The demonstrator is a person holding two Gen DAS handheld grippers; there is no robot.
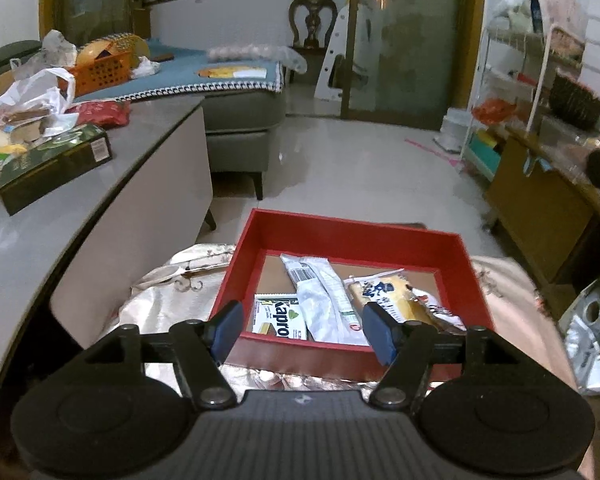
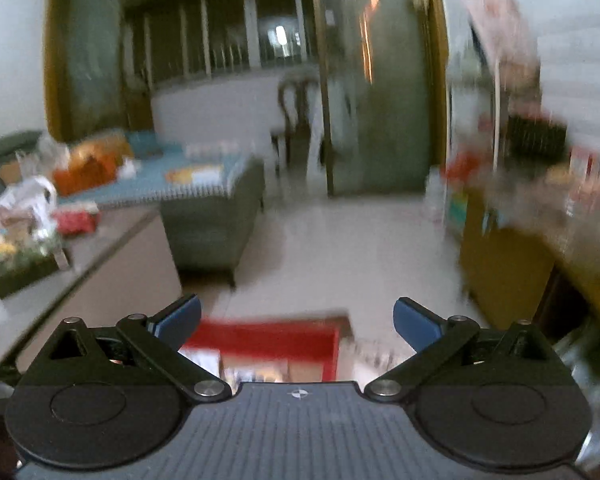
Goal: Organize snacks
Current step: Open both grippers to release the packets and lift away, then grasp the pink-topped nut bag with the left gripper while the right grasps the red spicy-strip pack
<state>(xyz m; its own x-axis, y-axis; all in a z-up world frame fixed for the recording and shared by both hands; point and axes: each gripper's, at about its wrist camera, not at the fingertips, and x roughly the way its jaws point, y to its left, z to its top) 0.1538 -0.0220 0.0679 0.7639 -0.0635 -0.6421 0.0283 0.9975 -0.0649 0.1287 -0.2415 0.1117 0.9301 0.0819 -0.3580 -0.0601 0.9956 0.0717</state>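
Both hand-held grippers are empty: the left hand-held gripper point(image 1: 302, 328) has its blue pads partly spread above the near wall of the red box point(image 1: 466, 276), and the right hand-held gripper point(image 2: 298, 320) stands wide open over the box's far edge, nothing between its jaws in either view.

Judging by this, a snack has just gone in and the next one must be fetched. To do that well, lift clear of the box walls before swinging away, then go to the heap on the grey tabletop point(image 1: 32, 236) at the left. Pick one item at a time, pinch it across its narrow side, and lay it flat beside what is already there, not on top, so the box fills in rows.

The red box sits on a pale patterned cloth point(image 1: 168, 300), low and close to the tabletop's curved edge. Its brown floor holds a small white "Kapro" packet point(image 1: 278, 318) at the near left, a long white wrapper point(image 1: 324, 300) lying slantwise in the middle, and a yellow-and-white packet point(image 1: 396, 296) to its right (the far half of the floor is still bare).

On the tabletop wait a dark green carton point(image 1: 56, 168), a red pouch point(image 1: 100, 114) and a white plastic bag point(image 1: 28, 100) stuffed with more snacks. A silvery foil bag point(image 1: 592, 344) lies at the right edge. The right wrist view is too blurred for detail.
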